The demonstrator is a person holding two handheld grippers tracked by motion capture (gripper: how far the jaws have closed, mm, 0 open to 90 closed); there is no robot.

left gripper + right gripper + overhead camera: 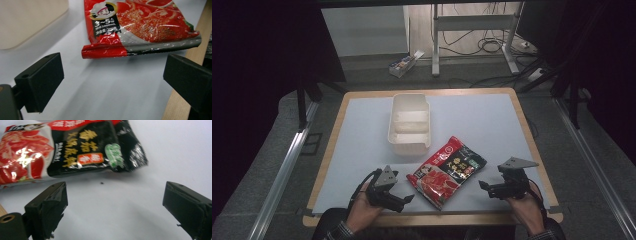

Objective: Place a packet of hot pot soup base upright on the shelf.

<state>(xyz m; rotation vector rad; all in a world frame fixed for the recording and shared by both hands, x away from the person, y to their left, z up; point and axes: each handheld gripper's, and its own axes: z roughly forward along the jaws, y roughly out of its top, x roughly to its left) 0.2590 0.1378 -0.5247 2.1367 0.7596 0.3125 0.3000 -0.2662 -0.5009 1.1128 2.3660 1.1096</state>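
A red and black food packet (pixel 447 170) lies flat near the front middle of the white mat, its red end toward the table's front edge. Behind it stands a cream rectangular container (pixel 409 122), open on top. My left gripper (pixel 404 201) is open just left of the packet's red end (pixel 140 47), nothing between its jaws. My right gripper (pixel 484 187) is open to the right of the packet's black end (pixel 100 150), a short gap away. Each is held by a hand near the front edge.
The white mat (pixel 357 140) covers a wooden table (pixel 522 120) with its light edge showing around it. Beyond the table are a small box on the floor (pixel 404 64), a metal frame's legs (pixel 436 40) and loose cables (pixel 492 47).
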